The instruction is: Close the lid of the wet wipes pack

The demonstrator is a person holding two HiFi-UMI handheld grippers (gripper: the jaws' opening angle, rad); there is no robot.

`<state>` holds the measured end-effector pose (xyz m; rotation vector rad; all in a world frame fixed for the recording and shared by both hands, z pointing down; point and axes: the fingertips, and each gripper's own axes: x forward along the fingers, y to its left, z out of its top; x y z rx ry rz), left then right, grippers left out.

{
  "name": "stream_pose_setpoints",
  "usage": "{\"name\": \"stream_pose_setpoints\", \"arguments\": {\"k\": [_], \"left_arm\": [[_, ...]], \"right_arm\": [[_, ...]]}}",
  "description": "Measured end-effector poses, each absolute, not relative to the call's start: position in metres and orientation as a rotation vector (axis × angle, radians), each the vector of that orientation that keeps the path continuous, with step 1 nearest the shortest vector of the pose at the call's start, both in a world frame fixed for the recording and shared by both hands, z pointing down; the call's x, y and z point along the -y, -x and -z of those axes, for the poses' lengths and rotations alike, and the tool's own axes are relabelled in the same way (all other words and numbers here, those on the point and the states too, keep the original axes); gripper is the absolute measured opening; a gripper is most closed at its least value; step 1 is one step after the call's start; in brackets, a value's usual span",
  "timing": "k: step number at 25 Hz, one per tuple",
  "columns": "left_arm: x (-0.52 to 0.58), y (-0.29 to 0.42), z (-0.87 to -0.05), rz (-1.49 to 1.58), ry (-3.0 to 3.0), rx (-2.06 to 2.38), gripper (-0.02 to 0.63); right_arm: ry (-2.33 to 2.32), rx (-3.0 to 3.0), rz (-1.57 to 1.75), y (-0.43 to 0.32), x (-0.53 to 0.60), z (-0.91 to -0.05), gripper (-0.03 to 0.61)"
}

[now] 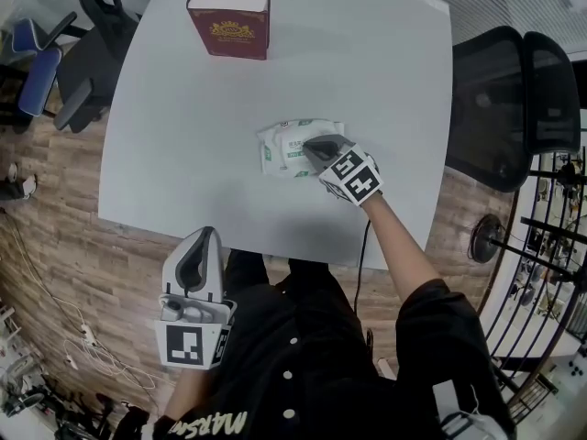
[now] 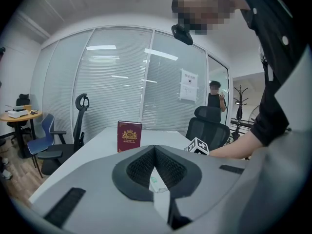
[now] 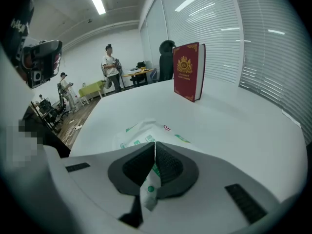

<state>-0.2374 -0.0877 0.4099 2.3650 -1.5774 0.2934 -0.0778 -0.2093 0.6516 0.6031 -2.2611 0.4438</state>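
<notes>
A white wet wipes pack (image 1: 286,147) with green print lies on the white table (image 1: 367,81), right of its middle. My right gripper (image 1: 315,145) comes in from the lower right. Its shut tips are down on the pack's top, at the right end. In the right gripper view the pack (image 3: 141,133) spreads out just beyond the shut jaws (image 3: 155,147), and a white strip with a green dot shows through the slit between the pads. The lid itself is hidden under the gripper. My left gripper (image 1: 204,236) hangs shut and holds nothing, in front of the table's near edge.
A dark red book (image 1: 229,26) stands upright at the table's far side. A black mesh office chair (image 1: 509,108) is to the right of the table, and other chairs (image 1: 73,71) to the left. The floor is wood planks. People stand far off in the room.
</notes>
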Motion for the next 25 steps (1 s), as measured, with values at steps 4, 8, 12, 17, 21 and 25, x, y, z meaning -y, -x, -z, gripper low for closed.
{"name": "stream_pose_setpoints", "arguments": {"k": [4, 8, 12, 17, 21, 25], "left_arm": [[0.089, 0.235, -0.398, -0.275, -2.398, 1.592, 0.006], [0.097, 0.227, -0.384, -0.231, -2.457, 1.586, 0.006], [0.108, 0.215, -0.37, -0.19, -2.53, 1.553, 0.006], [0.124, 0.208, -0.351, -0.15, -2.61, 1.534, 0.006], [0.139, 0.204, -0.34, -0.123, -2.661, 1.518, 0.006], [0.146, 0.199, -0.328, -0.098, -2.709, 1.503, 0.006]], "right_arm": [[-0.707, 2.354, -0.527, 0.073, 0.219, -0.621, 0.032], [-0.817, 2.466, -0.526, 0.062, 0.225, -0.569, 0.032], [-0.975, 2.576, -0.515, 0.038, 0.221, -0.502, 0.032], [-1.247, 2.648, -0.459, -0.006, 0.205, -0.42, 0.032], [-1.423, 2.685, -0.357, -0.04, 0.19, -0.371, 0.032], [-1.563, 2.681, -0.284, -0.065, 0.168, -0.338, 0.032]]}}
